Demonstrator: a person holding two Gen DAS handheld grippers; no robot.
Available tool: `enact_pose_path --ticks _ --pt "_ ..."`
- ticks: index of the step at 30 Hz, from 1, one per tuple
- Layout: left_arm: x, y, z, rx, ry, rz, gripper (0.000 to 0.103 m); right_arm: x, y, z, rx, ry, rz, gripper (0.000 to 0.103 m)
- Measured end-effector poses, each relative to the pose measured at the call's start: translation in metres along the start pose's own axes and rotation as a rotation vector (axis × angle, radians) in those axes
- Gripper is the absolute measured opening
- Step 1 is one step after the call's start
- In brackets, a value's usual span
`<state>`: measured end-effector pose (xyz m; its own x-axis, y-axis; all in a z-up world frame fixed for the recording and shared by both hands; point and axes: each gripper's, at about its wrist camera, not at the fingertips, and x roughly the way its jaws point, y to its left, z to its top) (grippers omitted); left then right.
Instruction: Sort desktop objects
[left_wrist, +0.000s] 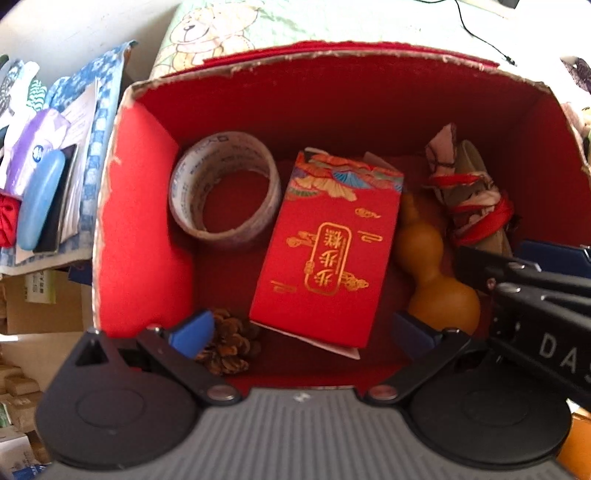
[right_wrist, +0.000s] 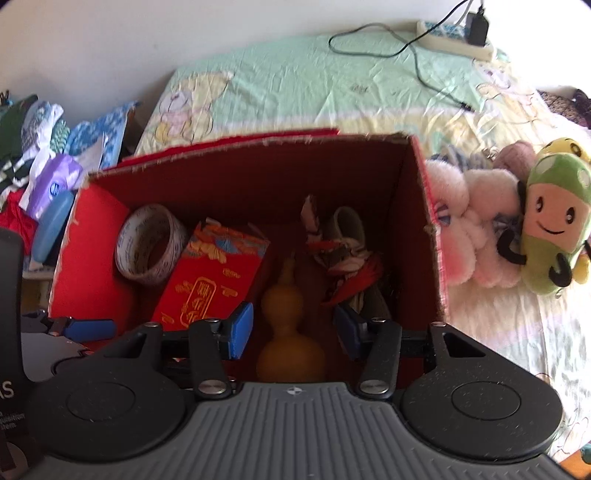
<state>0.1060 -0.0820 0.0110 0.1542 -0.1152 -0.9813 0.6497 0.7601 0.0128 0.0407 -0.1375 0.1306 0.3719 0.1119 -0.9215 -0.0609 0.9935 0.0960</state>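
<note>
I look down into a red cardboard box (left_wrist: 144, 236) from the left wrist view. On its floor lie a tape roll (left_wrist: 223, 192), a red packet with gold print (left_wrist: 327, 251), a yellow gourd (left_wrist: 432, 273), a pine cone (left_wrist: 229, 343) and a cloth bundle tied with red ribbon (left_wrist: 469, 192). My left gripper (left_wrist: 303, 332) is open, its pads either side of the packet's near end without touching it. My right gripper (right_wrist: 293, 328) is open inside the box (right_wrist: 428, 229), and the gourd (right_wrist: 286, 332) lies between its pads, untouched.
Plush toys (right_wrist: 546, 221) lie on the bedsheet right of the box. A power strip (right_wrist: 454, 37) and its cable run along the far side. Left of the box are a blue case (left_wrist: 40, 206), a tissue pack (left_wrist: 33, 147) and folded cloths.
</note>
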Motion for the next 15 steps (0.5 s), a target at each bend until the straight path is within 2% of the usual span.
enact_pose_path --ticks 10,15 --pt "0.020 0.000 0.005 0.076 0.076 -0.053 0.101 0.018 -0.010 0.011 0.030 0.062 -0.006 0.053" --pt "0.021 -0.005 -0.002 0.143 0.073 -0.024 0.098 0.019 -0.007 0.006 -0.023 0.091 -0.001 0.054"
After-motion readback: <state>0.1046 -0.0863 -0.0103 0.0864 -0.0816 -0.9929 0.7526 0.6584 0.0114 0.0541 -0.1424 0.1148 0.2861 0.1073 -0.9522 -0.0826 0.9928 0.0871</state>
